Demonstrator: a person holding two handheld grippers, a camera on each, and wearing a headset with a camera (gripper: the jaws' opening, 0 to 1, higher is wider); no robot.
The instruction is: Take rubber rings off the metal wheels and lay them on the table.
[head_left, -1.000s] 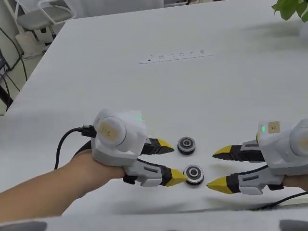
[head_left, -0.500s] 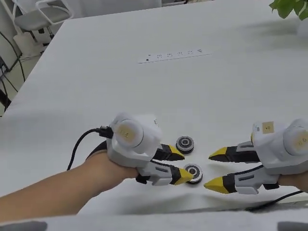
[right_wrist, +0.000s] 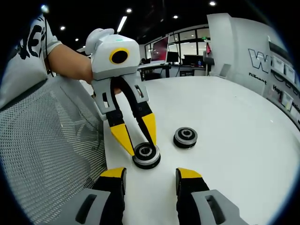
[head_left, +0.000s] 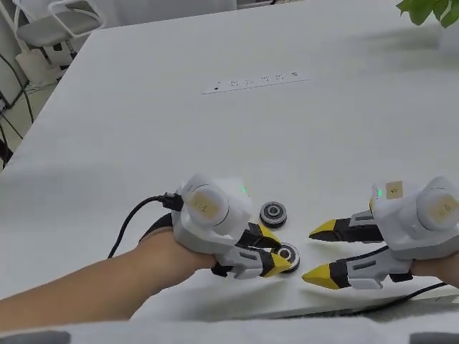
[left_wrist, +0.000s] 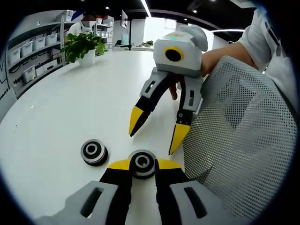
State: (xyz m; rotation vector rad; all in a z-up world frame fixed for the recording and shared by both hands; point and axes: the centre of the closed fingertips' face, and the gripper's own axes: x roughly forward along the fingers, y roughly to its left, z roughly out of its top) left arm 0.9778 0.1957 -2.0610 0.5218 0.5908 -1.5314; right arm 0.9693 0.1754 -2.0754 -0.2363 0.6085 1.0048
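Jaws of left gripper [left_wrist: 142, 166] pinch round metal wheel [left_wrist: 142, 161]

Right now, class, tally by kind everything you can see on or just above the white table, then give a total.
round metal wheels with black rubber rings: 2
white handheld grippers with yellow-tipped jaws, left and right: 2
long white power strip: 1
green potted plant: 1
Total: 6
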